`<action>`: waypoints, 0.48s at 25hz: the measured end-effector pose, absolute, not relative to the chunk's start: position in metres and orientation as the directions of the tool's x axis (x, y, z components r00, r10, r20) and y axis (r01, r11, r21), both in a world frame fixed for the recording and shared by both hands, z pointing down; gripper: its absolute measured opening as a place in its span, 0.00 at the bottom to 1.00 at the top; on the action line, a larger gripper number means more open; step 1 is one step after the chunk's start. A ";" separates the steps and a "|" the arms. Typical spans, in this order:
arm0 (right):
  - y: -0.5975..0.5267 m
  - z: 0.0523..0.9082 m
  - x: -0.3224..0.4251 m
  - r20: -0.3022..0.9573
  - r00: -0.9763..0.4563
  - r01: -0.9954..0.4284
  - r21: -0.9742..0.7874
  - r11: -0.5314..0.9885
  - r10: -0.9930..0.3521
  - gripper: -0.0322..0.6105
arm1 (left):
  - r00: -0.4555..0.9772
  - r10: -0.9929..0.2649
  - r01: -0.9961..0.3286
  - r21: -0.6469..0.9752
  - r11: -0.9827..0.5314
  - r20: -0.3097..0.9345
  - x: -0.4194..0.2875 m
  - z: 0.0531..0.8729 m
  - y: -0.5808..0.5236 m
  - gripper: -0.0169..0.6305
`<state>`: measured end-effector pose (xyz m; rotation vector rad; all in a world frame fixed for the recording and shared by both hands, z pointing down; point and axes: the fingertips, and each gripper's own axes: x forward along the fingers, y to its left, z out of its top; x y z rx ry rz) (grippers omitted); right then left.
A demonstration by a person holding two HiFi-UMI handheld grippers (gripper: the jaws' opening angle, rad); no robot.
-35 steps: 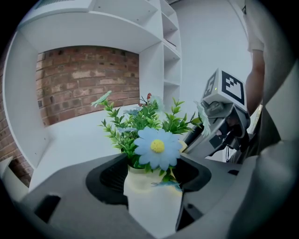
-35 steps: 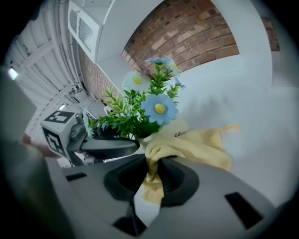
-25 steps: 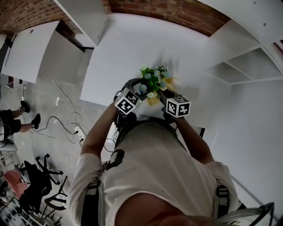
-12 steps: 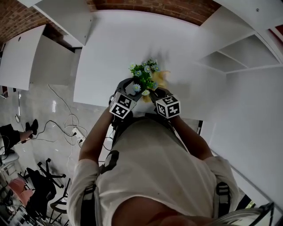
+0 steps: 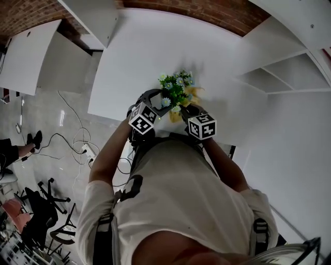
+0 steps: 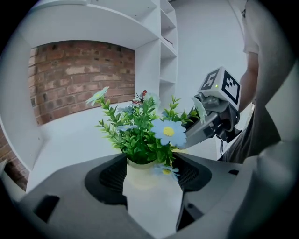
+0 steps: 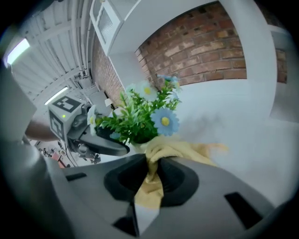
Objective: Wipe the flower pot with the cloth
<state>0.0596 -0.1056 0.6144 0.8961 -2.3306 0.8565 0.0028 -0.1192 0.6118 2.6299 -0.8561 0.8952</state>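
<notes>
A small cream flower pot (image 6: 138, 179) with green leaves and blue daisies (image 6: 148, 128) sits between the jaws of my left gripper (image 6: 150, 173), which is shut on it. My right gripper (image 7: 152, 176) is shut on a bunched yellow cloth (image 7: 180, 150) that presses against the pot's side (image 7: 136, 146) just under the leaves. In the head view both grippers meet over the near table edge, the left gripper (image 5: 161, 106) and the right gripper (image 5: 182, 112) flanking the plant (image 5: 176, 92), with the cloth (image 5: 194, 93) showing beside it. Most of the pot is hidden there.
The white table (image 5: 155, 46) stretches away to a brick wall (image 5: 207, 15). White shelves (image 5: 282, 77) stand at the right. Cables (image 5: 77, 145) and office chairs (image 5: 46, 207) are on the floor at the left.
My right gripper has rolled slightly with the cloth against the pot. The left gripper holds the pot in the same place.
</notes>
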 end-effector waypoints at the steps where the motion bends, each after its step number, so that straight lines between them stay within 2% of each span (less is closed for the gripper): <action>1: -0.112 0.612 0.062 0.626 -0.655 -0.728 -0.372 0.576 -0.423 0.16 | 0.643 -0.462 -0.604 0.034 -0.796 0.611 0.002 0.612 -0.119 0.50; 5: -0.124 0.605 0.068 0.616 -0.643 -0.743 -0.362 0.562 -0.454 0.16 | 0.644 -0.475 -0.616 0.037 -0.787 0.600 0.006 0.612 -0.114 0.50; 12: -0.102 0.621 0.065 0.660 -0.643 -0.728 -0.369 0.577 -0.389 0.16 | 0.655 -0.435 -0.578 0.038 -0.816 0.617 0.006 0.607 -0.116 0.50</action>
